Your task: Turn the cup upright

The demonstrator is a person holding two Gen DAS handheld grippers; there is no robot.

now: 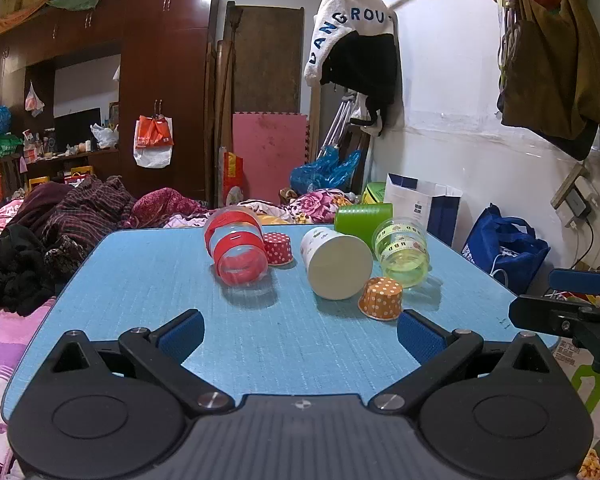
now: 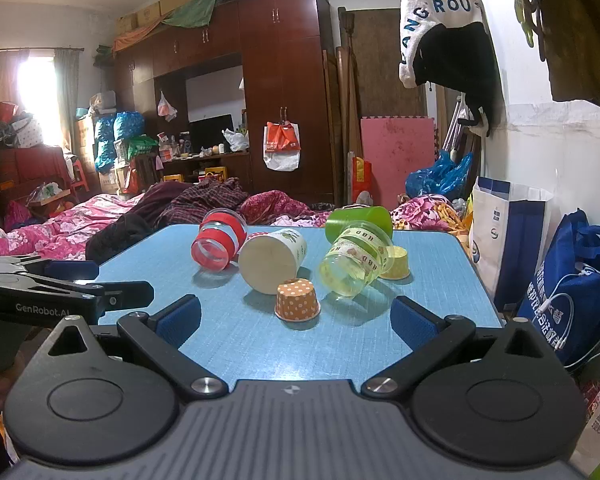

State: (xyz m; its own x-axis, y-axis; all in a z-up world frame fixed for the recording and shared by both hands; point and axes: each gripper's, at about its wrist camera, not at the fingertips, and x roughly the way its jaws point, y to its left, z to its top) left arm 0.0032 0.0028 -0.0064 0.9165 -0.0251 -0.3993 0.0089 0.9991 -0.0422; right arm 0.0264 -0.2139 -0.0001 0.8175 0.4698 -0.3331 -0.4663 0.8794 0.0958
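Several cups lie on a blue table. A clear cup with red bands lies on its side, as do a white paper cup and a yellow-green clear cup. A green cup lies behind. An orange dotted cup and a red dotted cup stand upside down. In the right wrist view I see the red-banded cup, the white cup, the orange cup, the yellow-green cup and a yellow cup. My left gripper and right gripper are open and empty, short of the cups.
A bed with heaped clothes lies left of the table. A white wall with hanging clothes stands at the right. A blue bag and a white paper bag stand beside the table's right edge.
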